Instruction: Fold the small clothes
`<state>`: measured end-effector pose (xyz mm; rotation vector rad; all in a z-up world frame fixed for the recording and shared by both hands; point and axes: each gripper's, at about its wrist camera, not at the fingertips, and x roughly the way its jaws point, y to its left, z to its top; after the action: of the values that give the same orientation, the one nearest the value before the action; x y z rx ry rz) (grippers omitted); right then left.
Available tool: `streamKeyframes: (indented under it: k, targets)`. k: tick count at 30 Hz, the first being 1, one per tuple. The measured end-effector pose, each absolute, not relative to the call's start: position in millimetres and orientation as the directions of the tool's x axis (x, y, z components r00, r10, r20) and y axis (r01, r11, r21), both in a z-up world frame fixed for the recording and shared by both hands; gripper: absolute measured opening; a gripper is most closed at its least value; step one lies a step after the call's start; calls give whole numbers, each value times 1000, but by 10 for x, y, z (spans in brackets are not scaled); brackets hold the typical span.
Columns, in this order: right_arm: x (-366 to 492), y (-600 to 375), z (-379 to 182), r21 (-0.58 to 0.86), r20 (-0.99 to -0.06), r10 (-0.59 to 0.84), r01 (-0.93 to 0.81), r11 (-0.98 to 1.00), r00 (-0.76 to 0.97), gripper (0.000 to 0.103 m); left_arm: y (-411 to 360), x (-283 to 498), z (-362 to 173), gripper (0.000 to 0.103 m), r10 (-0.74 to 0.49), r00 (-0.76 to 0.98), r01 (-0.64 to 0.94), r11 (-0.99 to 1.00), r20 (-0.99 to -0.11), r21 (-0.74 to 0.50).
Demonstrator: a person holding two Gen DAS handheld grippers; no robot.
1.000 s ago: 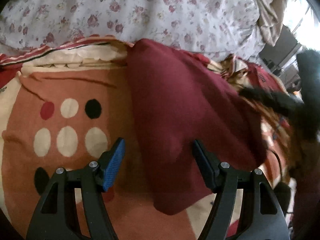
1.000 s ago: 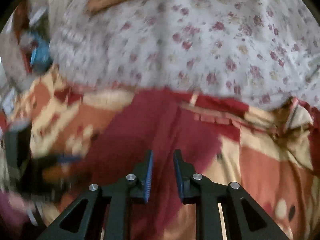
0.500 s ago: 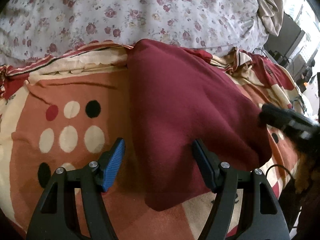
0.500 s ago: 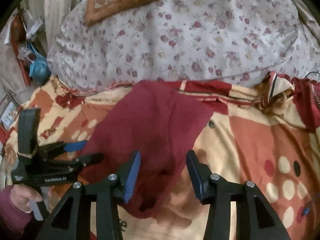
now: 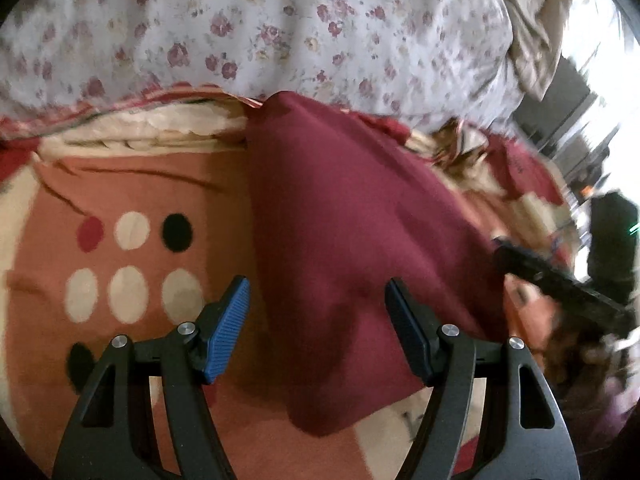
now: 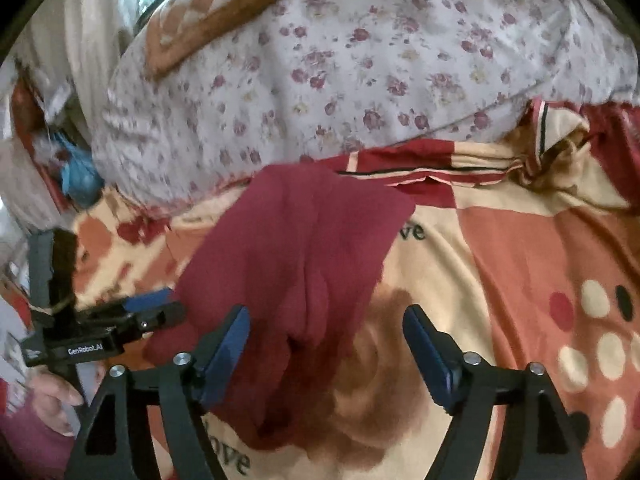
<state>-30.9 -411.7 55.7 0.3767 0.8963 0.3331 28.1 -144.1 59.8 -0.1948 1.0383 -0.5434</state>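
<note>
A dark red garment [image 5: 352,248] lies folded over on the patterned blanket [image 5: 120,200]; it also shows in the right wrist view [image 6: 296,264]. My left gripper [image 5: 316,328] is open and empty, its jaws spread over the garment's near left edge. My right gripper [image 6: 326,356] is open and empty above the garment's near end, where a fold ridge runs. The left gripper also shows at the left of the right wrist view [image 6: 148,308]. The right gripper shows as a dark blurred bar at the right of the left wrist view [image 5: 556,284].
A floral quilt [image 5: 260,28] is heaped along the far side of the bed, also in the right wrist view [image 6: 360,60]. A brown checked cushion [image 6: 216,12] lies on it. Bunched blanket folds [image 6: 560,148] sit at far right. Room clutter lies beyond the bed's edges.
My right gripper opened from nearly closed to wide and drew back from the garment. The garment now lies released and flatter. My left gripper stayed open over its edge.
</note>
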Motion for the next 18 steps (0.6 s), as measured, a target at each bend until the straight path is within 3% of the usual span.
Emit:
streamKeyframes:
  k: [4,9,14,17,18]
  targets:
    - [-65,-4209,369,556,-662,512,-100,825,547,81,-1386,505,505,70,-592,333,296,805,-734,-514]
    - [198,-4235,61,700,-591,634,-74,711,499,81,-1445,675,380,82,-646,269,273,763,-715,-586]
    - [356,-4015,-81,699,-598,665,-115,706,447,82,-1562,804,221,83,-676,199,273,733,-709,-623]
    - [406,-3956,-3,682,-606,657,-132,719,449,60,-1623,800,256,82,-659,196,282,747,-726,-602]
    - [403,-3944,39,674,-609,650,-135,726,455,52,-1616,781,283,74,-663,200,287,744,-722,-604]
